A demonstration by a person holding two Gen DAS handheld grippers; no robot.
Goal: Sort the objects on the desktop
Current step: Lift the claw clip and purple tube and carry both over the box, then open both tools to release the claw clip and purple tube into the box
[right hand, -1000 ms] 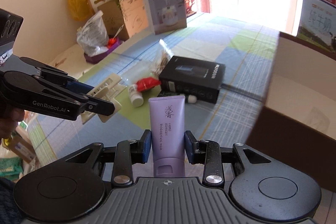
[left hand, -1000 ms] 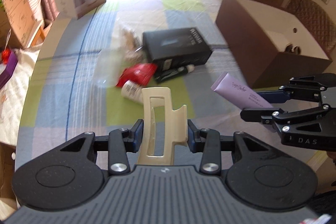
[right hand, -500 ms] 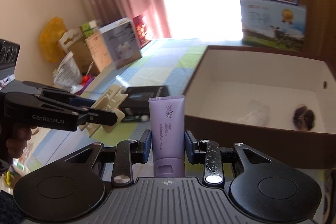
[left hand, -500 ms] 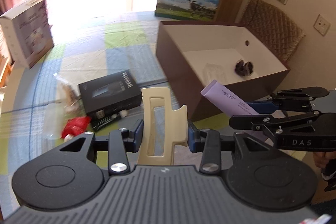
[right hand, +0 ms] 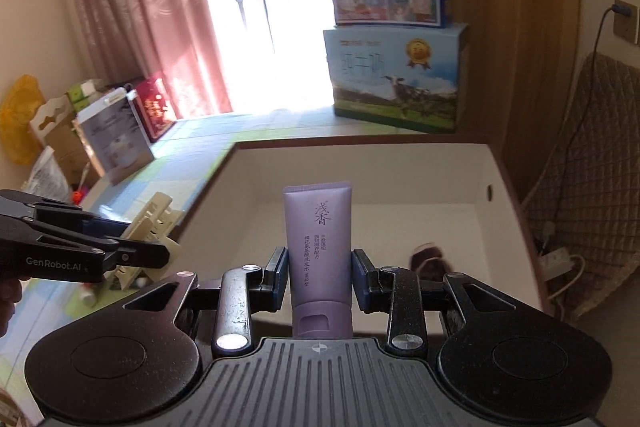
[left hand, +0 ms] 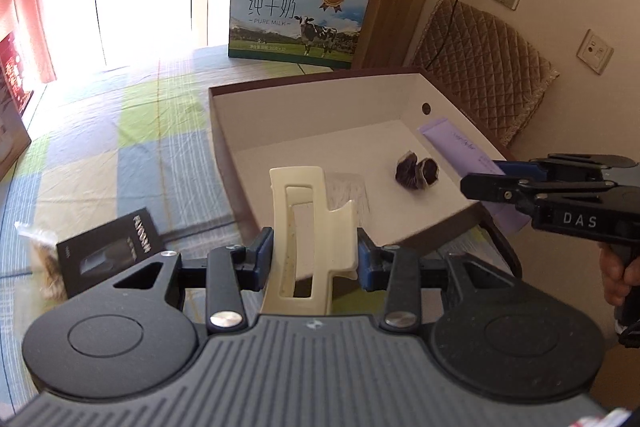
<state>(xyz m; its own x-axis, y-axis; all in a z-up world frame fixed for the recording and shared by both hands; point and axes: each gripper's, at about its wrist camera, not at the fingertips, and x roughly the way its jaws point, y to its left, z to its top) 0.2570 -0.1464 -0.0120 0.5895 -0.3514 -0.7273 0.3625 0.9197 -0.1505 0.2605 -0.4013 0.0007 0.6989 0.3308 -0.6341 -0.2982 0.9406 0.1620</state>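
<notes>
**Two items carried to the box**

While both claws are clenched on their loads, the carry looks almost done. The left gripper (left hand: 316, 259) grasps a cream plastic hair claw clip (left hand: 310, 227), poised at the near wall of the brown cardboard box with white lining (left hand: 320, 125). The right gripper (right hand: 320, 277) clamps a lilac squeeze tube of shampoo (right hand: 319, 239), already over the box floor near a dark crumpled wrapper (left hand: 416, 171). Next, I'd judge, each needs lowering inside, then releasing.

One cream hair claw (left hand: 310, 227), one purple tube (right hand: 319, 247), one brown box (left hand: 320, 89), one dark scrunchie (left hand: 416, 171), one black carton (left hand: 108, 253), two milk cartons (left hand: 300, 17)
</notes>
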